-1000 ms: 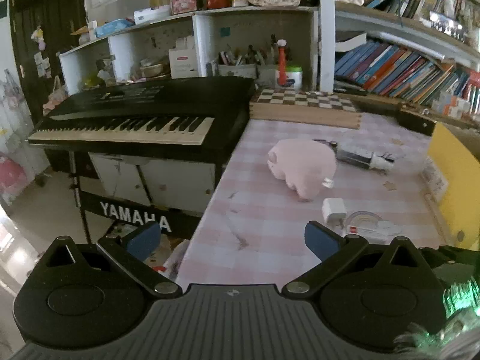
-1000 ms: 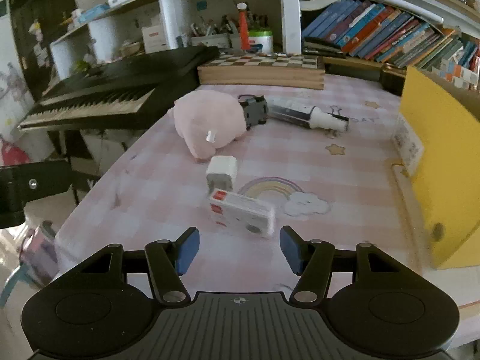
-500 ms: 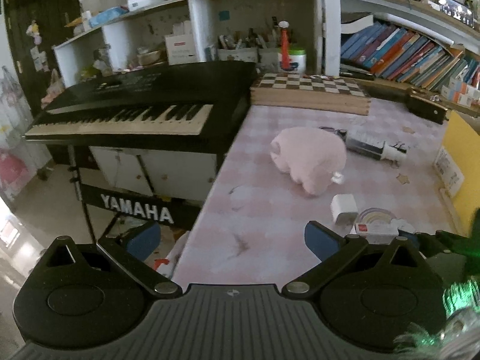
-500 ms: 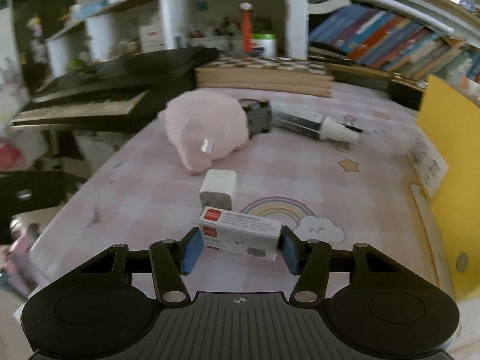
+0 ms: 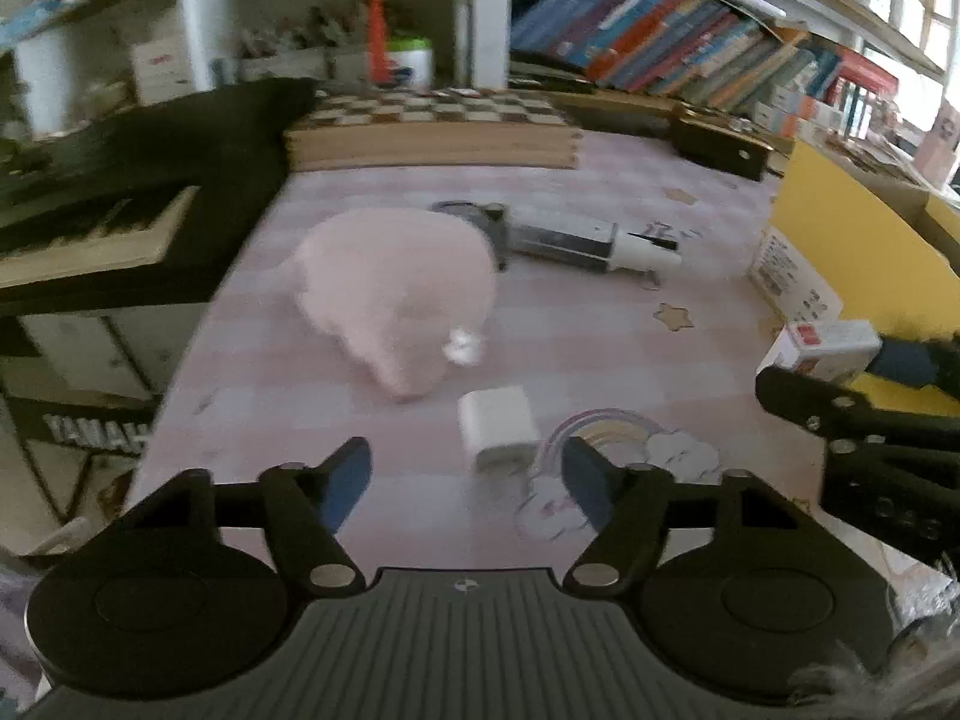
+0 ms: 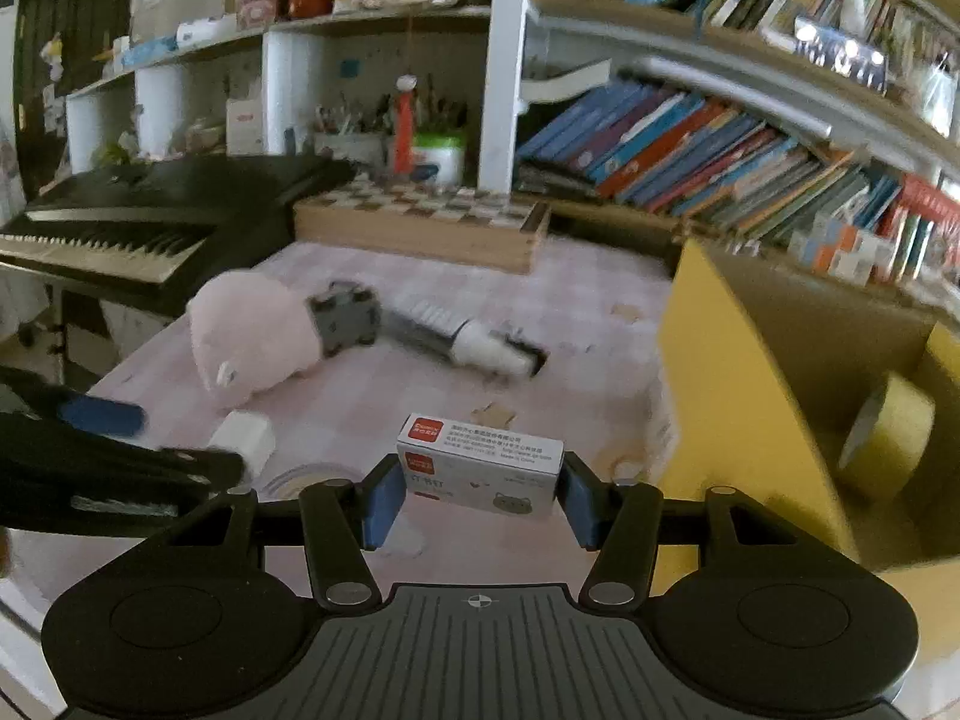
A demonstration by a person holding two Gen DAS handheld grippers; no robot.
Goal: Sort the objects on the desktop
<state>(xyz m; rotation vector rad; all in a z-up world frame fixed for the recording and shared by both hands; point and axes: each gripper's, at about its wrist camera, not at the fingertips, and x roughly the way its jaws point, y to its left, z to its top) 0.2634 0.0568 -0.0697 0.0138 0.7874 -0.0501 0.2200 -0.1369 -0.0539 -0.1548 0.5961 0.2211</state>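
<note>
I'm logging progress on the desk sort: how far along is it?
Early. A yellow tape roll already sits in the yellow box. The right gripper holds a small white box beside it. The pink plush, white charger and marker remain; the left gripper is open.

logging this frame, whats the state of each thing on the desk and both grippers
small white box: clamped in right hand-held gripper, off the desk
left hand-held gripper: open, empty
white charger: lying on desk
pink plush: resting on desk
yellow box: open
</note>
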